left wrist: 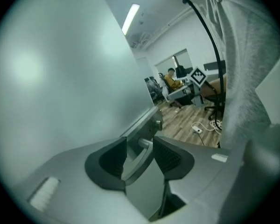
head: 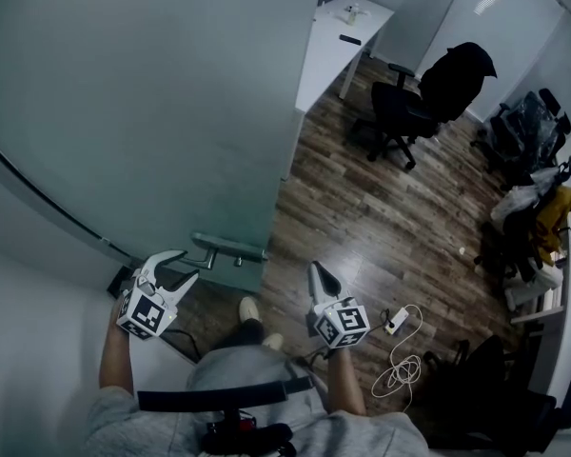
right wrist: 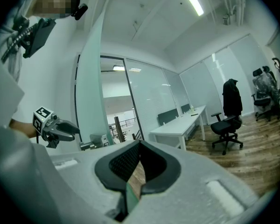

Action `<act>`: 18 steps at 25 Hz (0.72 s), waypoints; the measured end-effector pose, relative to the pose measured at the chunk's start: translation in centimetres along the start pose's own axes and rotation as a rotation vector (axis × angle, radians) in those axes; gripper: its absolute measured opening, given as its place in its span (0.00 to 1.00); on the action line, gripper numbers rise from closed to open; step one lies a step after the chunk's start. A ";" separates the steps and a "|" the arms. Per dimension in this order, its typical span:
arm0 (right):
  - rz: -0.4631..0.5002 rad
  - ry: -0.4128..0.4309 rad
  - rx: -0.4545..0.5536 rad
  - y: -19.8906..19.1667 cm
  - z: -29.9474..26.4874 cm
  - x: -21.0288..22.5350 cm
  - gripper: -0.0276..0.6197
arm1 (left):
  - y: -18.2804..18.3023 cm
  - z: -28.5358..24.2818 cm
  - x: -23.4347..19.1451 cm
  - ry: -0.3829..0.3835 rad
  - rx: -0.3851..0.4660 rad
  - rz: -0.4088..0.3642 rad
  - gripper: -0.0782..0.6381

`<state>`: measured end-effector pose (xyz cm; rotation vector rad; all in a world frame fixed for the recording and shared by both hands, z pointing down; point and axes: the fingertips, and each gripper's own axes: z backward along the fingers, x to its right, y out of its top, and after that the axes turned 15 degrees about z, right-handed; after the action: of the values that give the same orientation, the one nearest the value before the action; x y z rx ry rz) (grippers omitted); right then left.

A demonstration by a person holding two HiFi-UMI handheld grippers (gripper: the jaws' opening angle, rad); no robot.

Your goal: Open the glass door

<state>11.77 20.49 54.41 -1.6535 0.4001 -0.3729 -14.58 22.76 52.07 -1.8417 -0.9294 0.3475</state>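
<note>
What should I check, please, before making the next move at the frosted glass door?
1. Left tool jaws apart: ok.
2. Silver metal lever handle free of its pads: ok, it sits between them, ungripped.
3. Frosted glass door standing open: ok, brown wooden floor shows past its edge.
4. Right tool shut and empty: ok.
5. Walkway clear: not ok, a white power strip with its cable lies on the floor to the right.

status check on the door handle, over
Left gripper open at door handle, not gripping. Right gripper shut, empty. Power strip on floor, away from glass door.
</note>
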 end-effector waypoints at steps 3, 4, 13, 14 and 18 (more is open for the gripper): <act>0.003 -0.001 0.004 0.3 0.1 -0.1 0.05 | 1.7 0.4 0.2 0.012 0.110 0.100 0.33; 0.003 -0.001 0.005 0.4 0.2 -0.2 0.05 | 2.3 0.5 0.5 0.003 0.135 0.128 0.33; 0.013 0.007 0.022 1.6 1.0 -1.0 0.05 | 3.7 0.0 2.5 -0.052 0.260 0.305 0.25; 0.018 0.009 0.026 1.8 1.1 -1.1 0.05 | 3.6 -0.2 2.9 -0.057 0.262 0.311 0.25; 0.039 0.012 0.038 2.5 1.6 -1.6 0.05 | 4.9 -0.2 3.8 -0.065 0.295 0.324 0.22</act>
<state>10.97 22.40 51.69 -1.6045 0.4317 -0.3594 -9.77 24.43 48.52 -1.7101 -0.5828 0.7101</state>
